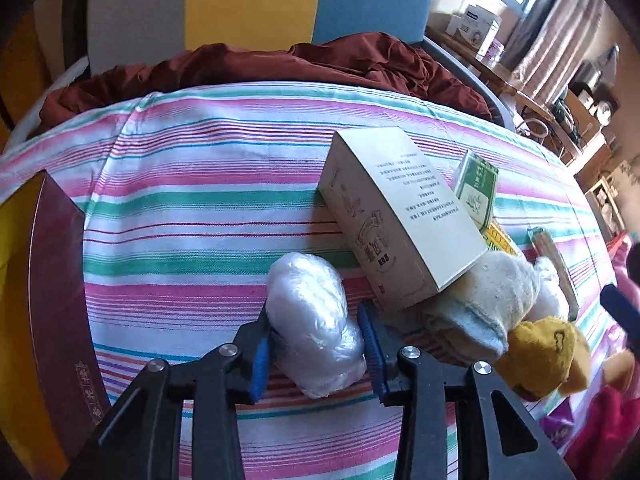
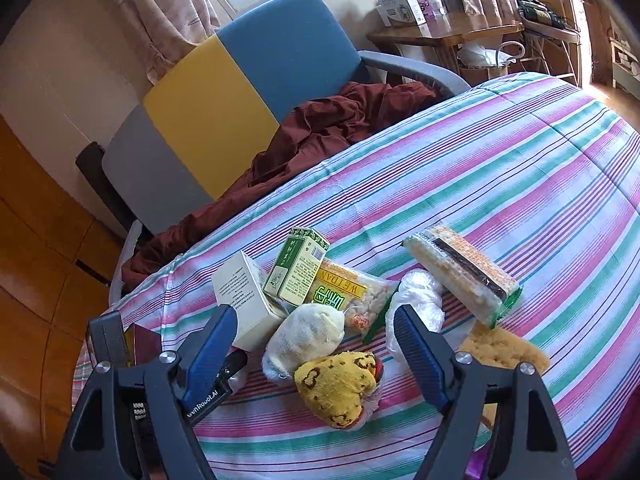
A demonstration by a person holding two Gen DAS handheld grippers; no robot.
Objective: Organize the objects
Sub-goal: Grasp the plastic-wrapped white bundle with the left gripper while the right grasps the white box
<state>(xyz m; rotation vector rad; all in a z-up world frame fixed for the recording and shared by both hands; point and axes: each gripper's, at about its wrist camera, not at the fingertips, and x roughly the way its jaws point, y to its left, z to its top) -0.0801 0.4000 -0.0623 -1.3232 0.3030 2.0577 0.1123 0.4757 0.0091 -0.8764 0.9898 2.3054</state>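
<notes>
My left gripper is shut on a crumpled clear plastic bag bundle; both blue pads press its sides as it lies on the striped cloth. To its right lies a heap: a cream box, a green box, a white sock and a yellow patterned sock. My right gripper hangs open over the same heap, with the white sock and the yellow sock below its spread fingers, touching neither.
A snack packet, a cracker pack, another plastic bag and a yellow sponge lie nearby. A maroon box stands at the left edge. Behind the table is a chair with a dark red cloth.
</notes>
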